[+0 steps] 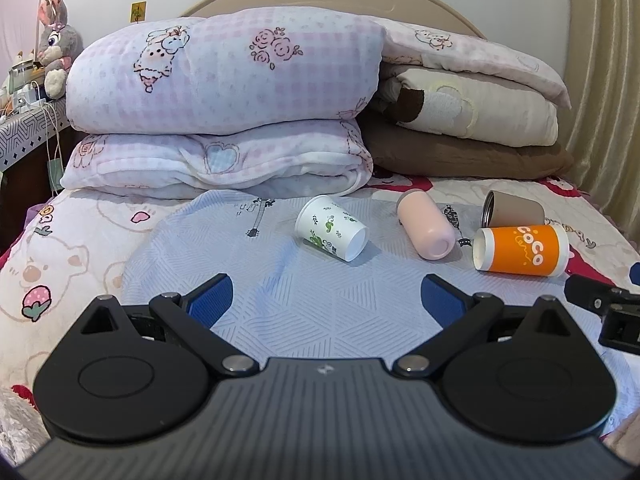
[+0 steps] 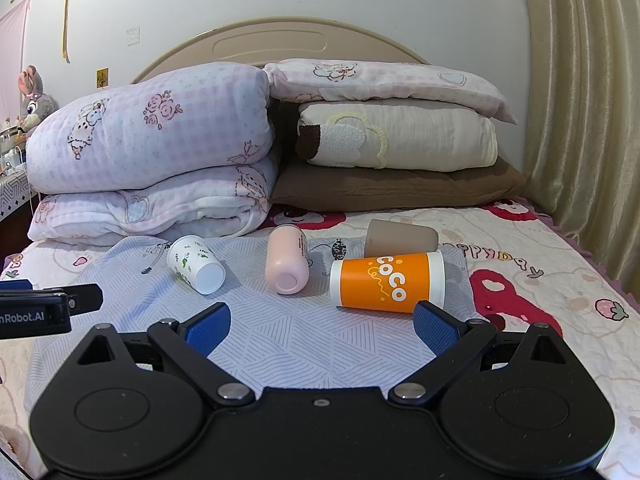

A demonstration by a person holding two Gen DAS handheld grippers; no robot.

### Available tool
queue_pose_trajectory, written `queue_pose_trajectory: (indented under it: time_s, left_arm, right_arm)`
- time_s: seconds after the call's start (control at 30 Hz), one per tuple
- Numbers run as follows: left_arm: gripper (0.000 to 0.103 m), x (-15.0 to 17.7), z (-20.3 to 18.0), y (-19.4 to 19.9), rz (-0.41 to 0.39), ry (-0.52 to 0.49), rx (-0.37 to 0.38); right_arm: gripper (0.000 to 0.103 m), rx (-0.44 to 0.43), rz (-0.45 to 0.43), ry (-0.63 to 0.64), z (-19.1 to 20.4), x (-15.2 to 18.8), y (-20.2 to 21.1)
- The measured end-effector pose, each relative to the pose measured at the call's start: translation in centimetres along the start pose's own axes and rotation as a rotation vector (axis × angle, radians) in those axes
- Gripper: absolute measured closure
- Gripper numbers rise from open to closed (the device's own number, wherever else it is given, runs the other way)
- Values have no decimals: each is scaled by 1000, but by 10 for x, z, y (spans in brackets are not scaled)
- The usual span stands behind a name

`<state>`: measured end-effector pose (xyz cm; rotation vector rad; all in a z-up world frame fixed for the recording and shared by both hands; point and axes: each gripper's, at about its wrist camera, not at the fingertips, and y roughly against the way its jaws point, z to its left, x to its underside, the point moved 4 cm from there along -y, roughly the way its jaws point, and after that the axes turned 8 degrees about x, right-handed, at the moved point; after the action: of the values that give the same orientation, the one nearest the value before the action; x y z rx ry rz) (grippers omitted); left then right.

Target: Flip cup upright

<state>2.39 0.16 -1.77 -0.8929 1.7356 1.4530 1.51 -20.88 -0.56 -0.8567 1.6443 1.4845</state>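
Observation:
Several cups lie on their sides on a pale blue mat [image 1: 320, 304] on the bed. A white paper cup with green leaves [image 1: 331, 227] [image 2: 196, 264] is leftmost, a pink cup [image 1: 426, 225] [image 2: 286, 260] in the middle, an orange "CoCo" cup [image 1: 521, 249] [image 2: 387, 282] to the right, and a brown cup [image 1: 513, 209] [image 2: 400, 237] behind it. My left gripper [image 1: 325, 300] is open and empty, short of the white cup. My right gripper [image 2: 322, 326] is open and empty, its right fingertip [image 2: 434, 326] close to the orange cup.
Folded quilts [image 1: 224, 120] and stacked pillows [image 1: 472, 120] fill the head of the bed against the headboard. A curtain [image 2: 580, 120] hangs at the right. A side table with a plush rabbit [image 1: 56, 44] stands at the left. Each gripper shows at the edge of the other's view [image 2: 48, 308].

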Motion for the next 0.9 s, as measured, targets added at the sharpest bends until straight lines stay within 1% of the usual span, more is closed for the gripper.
queue_pose_trajectory:
  time_s: [0.7,0.77,0.83,0.9]
  left_arm:
    - [1,5,3,0,4,-2,-2]
    - [1,6,5,0,14,-11,-9]
    - [1,4,8,-1,31,-28,-40]
    - [1,-1,13,1,41,-35,-54]
  right_arm:
    - [3,1,8,3,0,5,0]
    - [3,0,11,5,0,5,-1]
    - [3,-4,17,9,1,4,0]
    - [3,-14,30,7,2,3,2]
